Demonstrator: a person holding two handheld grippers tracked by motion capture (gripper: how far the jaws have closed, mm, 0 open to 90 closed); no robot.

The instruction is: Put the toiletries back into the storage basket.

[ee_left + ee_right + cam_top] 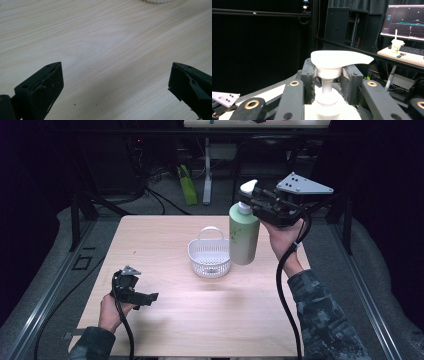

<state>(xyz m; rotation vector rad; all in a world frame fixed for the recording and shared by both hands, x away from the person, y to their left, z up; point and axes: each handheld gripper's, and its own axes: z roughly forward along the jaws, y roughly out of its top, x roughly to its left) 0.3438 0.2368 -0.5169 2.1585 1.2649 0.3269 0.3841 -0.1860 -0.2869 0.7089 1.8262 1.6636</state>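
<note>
Bottle hanging by pump neck in right gripper.

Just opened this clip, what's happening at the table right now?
A person works at a wooden table with a gripper in each hand. The right gripper is shut on the pump neck of a green bottle, holding it in the air, upright, just right of a white basket that sits on the table. The left gripper is open and holds nothing, low over bare wood near the person's edge. The bottle is not in the basket.
</note>
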